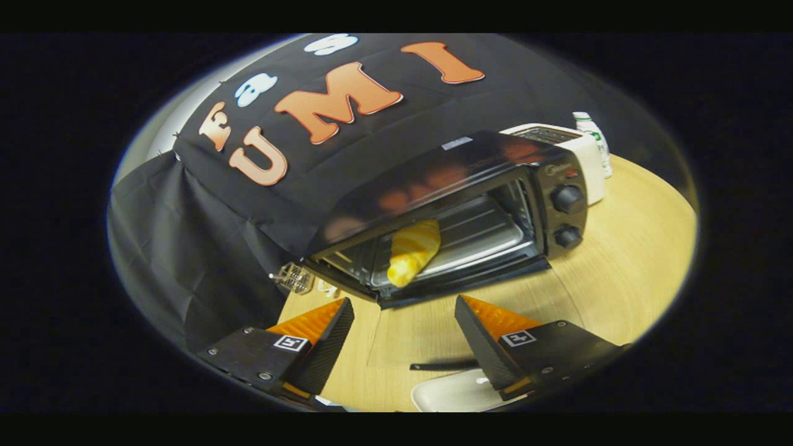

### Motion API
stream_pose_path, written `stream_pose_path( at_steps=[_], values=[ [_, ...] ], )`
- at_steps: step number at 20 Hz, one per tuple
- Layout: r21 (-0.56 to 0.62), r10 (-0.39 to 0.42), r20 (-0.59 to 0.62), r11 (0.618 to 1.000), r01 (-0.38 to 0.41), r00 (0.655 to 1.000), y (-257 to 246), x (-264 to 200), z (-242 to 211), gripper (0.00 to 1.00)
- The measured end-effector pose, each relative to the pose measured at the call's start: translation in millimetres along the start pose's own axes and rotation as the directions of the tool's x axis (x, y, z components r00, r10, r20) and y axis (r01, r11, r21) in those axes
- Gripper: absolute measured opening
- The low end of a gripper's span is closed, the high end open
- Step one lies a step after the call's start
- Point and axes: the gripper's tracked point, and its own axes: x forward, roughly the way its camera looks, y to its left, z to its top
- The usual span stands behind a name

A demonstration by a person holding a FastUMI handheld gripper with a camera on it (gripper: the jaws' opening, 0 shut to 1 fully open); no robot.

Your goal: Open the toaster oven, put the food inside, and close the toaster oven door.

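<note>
Gripper (403, 328) low in frame, fingers spread with nothing between them, just short of the open toaster oven (458, 217) at centre, bread (414, 251) lying on its tray inside, left of the knobs (567, 199).

The black toaster oven (458, 210) stands open at twelve o'clock beyond the fingers — a golden bread roll (414, 251) lying on its inner tray.

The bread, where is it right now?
The bread lies on the tray inside the open toaster oven, beyond the open, empty tongs.
</note>
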Motion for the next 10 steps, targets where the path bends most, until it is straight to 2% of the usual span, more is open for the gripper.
stream_pose_path(
  at_steps=[4,10],
  values=[
    [-0.007,-0.053,-0.075,0.999,0.052,0.996,-21,-25,-44,0.97],
    [-0.069,-0.208,-0.213,0.978,0.198,0.955,-75,-44,-97,0.97]
  ],
)
